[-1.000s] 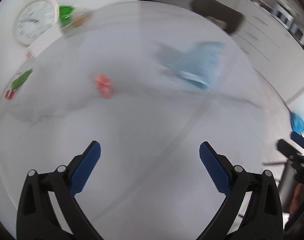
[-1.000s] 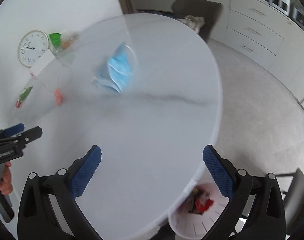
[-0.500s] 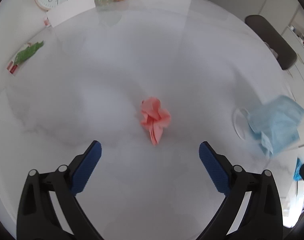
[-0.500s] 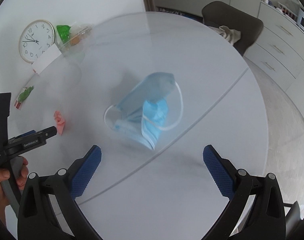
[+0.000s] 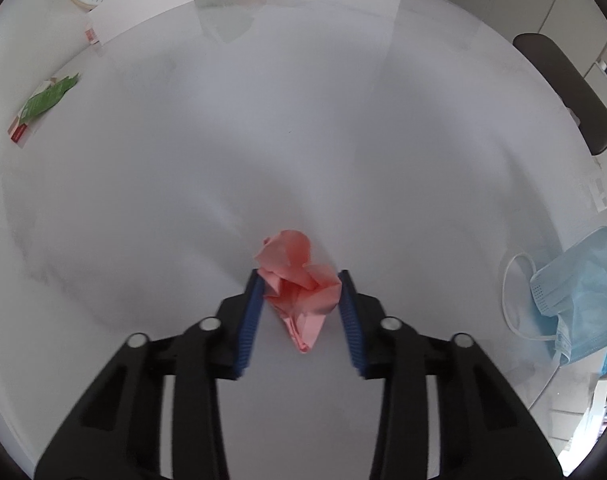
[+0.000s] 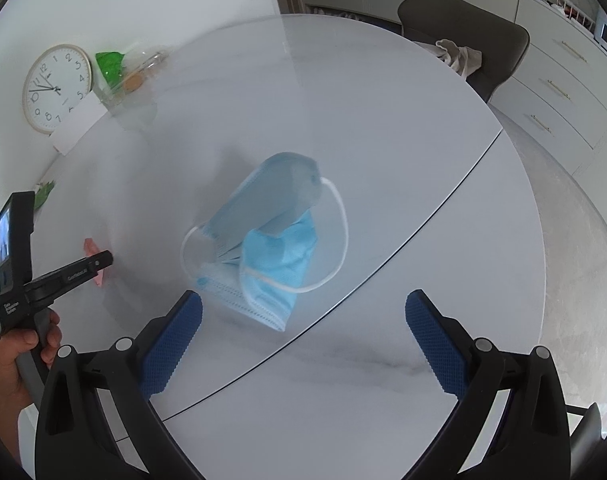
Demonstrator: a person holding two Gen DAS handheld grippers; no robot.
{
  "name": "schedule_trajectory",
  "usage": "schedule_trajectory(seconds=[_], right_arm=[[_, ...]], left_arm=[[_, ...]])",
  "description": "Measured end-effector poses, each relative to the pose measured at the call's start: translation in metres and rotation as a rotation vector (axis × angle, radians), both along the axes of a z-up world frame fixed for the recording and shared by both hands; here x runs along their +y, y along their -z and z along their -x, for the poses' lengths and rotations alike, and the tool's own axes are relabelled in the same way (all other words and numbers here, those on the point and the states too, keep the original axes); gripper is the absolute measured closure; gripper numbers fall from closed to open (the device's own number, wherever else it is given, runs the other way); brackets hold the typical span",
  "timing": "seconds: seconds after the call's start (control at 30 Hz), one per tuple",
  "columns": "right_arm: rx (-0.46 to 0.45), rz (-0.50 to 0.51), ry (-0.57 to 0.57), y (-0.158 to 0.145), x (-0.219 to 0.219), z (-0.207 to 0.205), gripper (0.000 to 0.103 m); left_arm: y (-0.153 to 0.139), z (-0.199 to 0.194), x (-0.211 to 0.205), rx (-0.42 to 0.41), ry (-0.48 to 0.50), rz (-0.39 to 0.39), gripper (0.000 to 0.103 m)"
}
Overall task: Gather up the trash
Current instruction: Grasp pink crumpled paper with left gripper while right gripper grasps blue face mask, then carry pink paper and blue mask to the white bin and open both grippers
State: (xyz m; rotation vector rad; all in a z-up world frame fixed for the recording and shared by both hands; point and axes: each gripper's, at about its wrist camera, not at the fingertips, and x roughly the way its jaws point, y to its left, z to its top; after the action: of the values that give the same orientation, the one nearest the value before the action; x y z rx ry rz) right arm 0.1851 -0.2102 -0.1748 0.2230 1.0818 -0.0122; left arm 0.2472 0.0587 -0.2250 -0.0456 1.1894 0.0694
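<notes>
— What has the left tongs done since a second ago?

— It swept in across the desk to the pink paper wad, and its wide-open blue pads have closed in until they touch the wad on both sides.

— And the right tongs?

— It moved in from the desk's near edge toward the blue face mask, which now lies just ahead of its pads; the bin has dropped out of its view.
</notes>
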Motion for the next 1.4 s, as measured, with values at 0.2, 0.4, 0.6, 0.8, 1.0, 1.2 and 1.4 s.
schedule_trajectory(seconds=[0.2, 0.4, 0.6, 0.8, 1.0, 1.2, 1.4], right_arm=[[0.020, -0.072, 0.002, 0.006, -0.001, -0.016, 0.002], [0.034, -0.056, -0.088, 0.009, 0.028, -0.028, 0.002], [0.026, 0.117, -0.212, 0.031, 0.064, -0.029, 0.002], [-0.017, 0.268, -0.256, 0.050, 0.077, -0.041, 0.007], [-0.007, 0.223, -0.234, 0.051, 0.064, -0.055, 0.067], [-0.030, 0.123, -0.190, 0.033, 0.043, -0.051, 0.087], [-0.095, 0.078, -0.159, -0.001, 0.032, -0.022, 0.087]], left_arm=[[-0.003, 0.004, 0.003, 0.029, -0.008, 0.020, 0.073], [-0.018, 0.022, 0.004, 0.027, -0.003, 0.060, 0.073], [-0.026, 0.039, 0.007, 0.034, -0.001, 0.089, 0.073], [-0.030, 0.045, 0.008, 0.034, -0.005, 0.095, 0.073], [-0.033, 0.041, 0.010, 0.017, 0.014, 0.072, 0.073], [-0.046, 0.049, 0.005, 0.003, 0.032, 0.081, 0.073], [-0.069, 0.064, -0.006, -0.024, 0.085, 0.066, 0.073]])
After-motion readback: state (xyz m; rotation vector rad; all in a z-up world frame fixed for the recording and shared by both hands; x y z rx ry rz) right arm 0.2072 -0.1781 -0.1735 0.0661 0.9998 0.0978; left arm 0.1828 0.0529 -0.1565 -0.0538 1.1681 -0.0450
